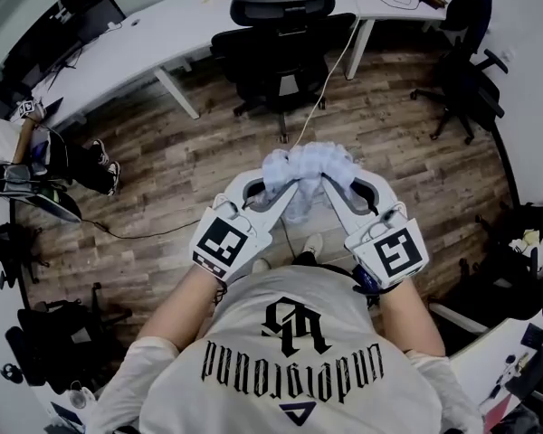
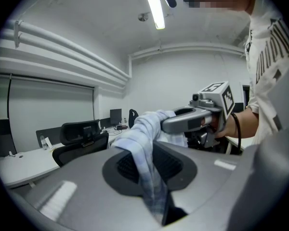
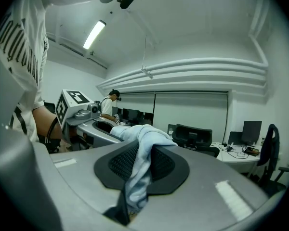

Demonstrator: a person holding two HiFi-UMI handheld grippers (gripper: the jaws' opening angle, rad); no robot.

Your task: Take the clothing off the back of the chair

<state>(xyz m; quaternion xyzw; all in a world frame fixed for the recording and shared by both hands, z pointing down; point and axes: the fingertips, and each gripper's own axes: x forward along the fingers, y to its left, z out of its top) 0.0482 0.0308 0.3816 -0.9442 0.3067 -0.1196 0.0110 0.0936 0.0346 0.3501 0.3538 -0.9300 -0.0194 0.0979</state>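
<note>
Since both grippers are clamped on the cloth and it hangs free of any chair, the removal looks done. Left gripper: jaws closed on one bunch of the pale blue checked clothing, with the fabric pinched between the pads and trailing down. The clothing is in mid-air in front of the person's chest, over the floor. It is well apart from the black office chair ahead, whose back is bare. Right gripper: jaws closed on the other bunch, just beside the left one, tips nearly meeting.

What's left, my guess: nothing at the chair itself, only carrying the garment or setting it down. No destination is shown.

Surface: wood-plank floor, with a dark cable lying across it at left.

Room: an office. Another person sits at the far left edge. A long white desk runs along the top, with a white cord dropping from it. A second dark chair stands at right.
</note>
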